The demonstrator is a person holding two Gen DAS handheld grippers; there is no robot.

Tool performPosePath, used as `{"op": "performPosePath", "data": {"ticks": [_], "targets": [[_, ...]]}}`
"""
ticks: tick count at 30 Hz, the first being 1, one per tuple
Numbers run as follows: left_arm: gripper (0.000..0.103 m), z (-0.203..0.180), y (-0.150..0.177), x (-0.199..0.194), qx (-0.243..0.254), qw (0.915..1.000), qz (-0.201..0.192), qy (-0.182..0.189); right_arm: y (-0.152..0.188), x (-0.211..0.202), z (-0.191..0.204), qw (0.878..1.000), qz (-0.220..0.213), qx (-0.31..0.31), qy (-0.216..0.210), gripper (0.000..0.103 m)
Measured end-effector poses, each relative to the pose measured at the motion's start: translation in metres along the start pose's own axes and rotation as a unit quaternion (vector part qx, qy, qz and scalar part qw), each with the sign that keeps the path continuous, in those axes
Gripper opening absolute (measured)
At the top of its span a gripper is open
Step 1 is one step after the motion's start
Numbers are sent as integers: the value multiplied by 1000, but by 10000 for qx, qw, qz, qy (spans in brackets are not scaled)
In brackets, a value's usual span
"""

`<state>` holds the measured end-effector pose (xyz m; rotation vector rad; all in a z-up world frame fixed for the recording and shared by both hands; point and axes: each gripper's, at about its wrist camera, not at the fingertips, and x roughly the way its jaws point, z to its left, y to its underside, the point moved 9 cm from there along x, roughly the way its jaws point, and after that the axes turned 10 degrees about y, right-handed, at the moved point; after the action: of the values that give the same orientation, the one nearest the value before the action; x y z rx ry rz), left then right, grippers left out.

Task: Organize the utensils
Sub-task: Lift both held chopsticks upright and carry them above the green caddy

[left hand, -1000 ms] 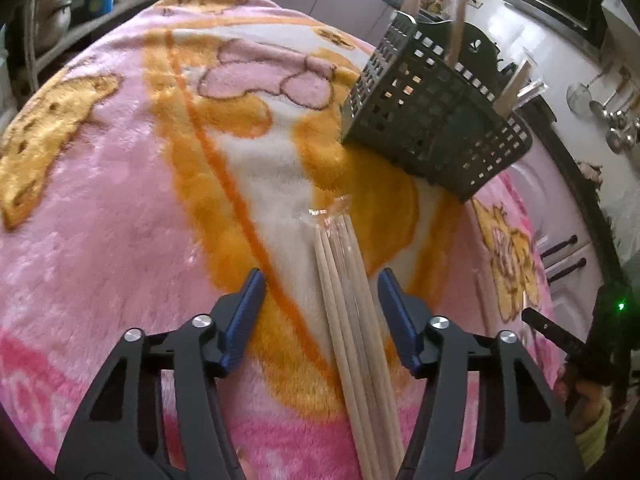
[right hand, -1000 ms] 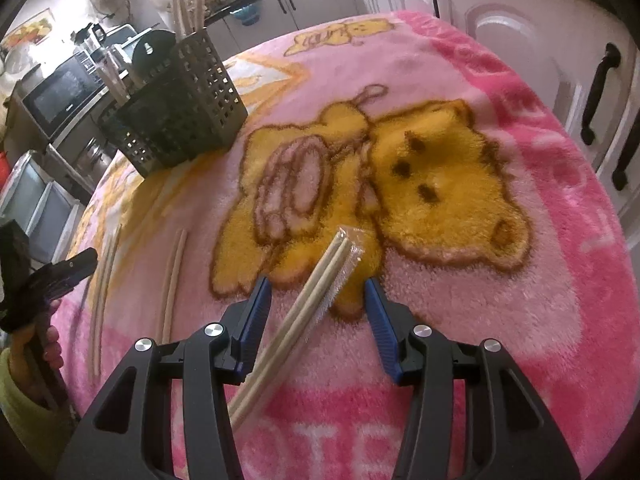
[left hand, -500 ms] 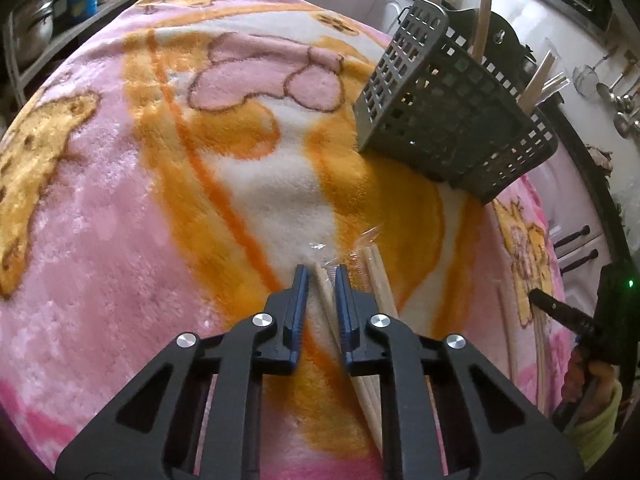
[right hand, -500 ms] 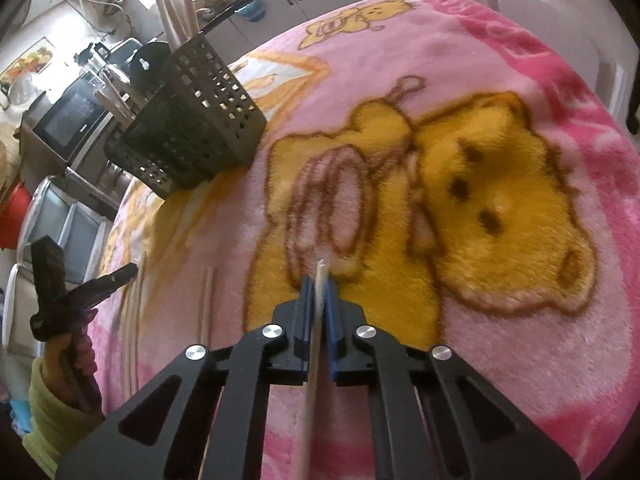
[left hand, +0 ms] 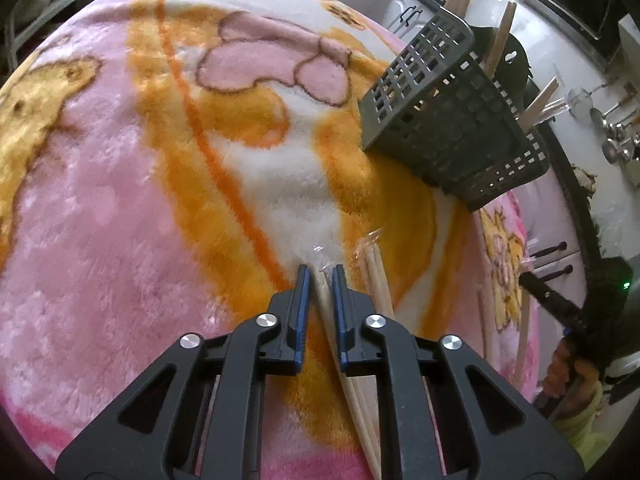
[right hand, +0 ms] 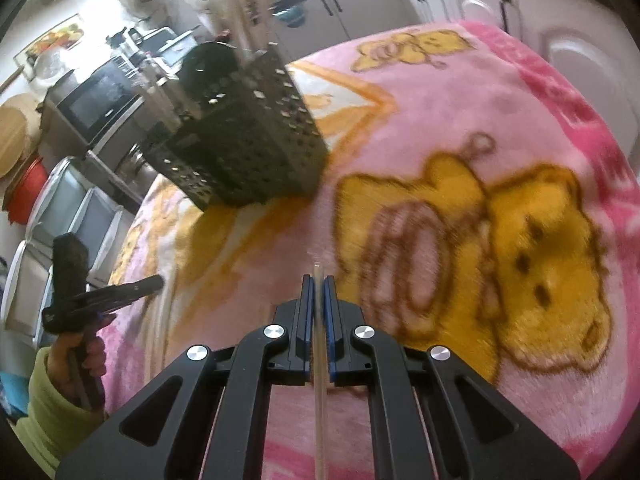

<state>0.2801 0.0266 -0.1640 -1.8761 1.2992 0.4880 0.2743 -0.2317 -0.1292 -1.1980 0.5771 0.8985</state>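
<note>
Each claw, left (left hand: 319,276) and right (right hand: 318,282), clamps wrapped chopsticks (left hand: 326,308)

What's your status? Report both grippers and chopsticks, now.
Left gripper shut on plastic-wrapped wooden chopsticks. Right gripper shut on another wrapped pair. Dark perforated plastic utensil basket ahead, path open.

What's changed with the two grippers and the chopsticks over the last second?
Both grippers went from open to closed. The left gripper now pinches one wrapped chopstick pair; a second pair stayed on the blanket beside it. The right gripper clamped its own wrapped pair and is swinging towards the dark basket, which stayed put.
</note>
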Motion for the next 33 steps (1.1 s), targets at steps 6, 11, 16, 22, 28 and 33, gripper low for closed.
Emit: {"op": "performPosePath", "data": {"ticks": [6, 11, 16, 22, 28, 33], "targets": [[1, -19, -15, -17, 313, 9990, -316, -32, -15, -7, 35, 9987, -143, -494, -28, 6], [0, -55, -36, -46, 938, 9923, -798, -148, -29, -13, 62, 9961, -360, -783, -197, 6], [0, -93, -62, -76, 1501, 9785, -1386, -277, -48, -27, 87, 9905, -813, -1076, -267, 6], [0, -121, -86, -93, 1712, 9691, -1767, -185, -74, -43, 102, 9849, -1319, -1082, -299, 6], [0, -154, -109, -108, 1879, 9586, -2141, -21, -100, -61, 102, 9786, -1821, -885, -362, 6], [0, -188, -129, -122, 2141, 9447, -2483, 16, -124, -80, 104, 9698, -2261, -862, -312, 6]]}}
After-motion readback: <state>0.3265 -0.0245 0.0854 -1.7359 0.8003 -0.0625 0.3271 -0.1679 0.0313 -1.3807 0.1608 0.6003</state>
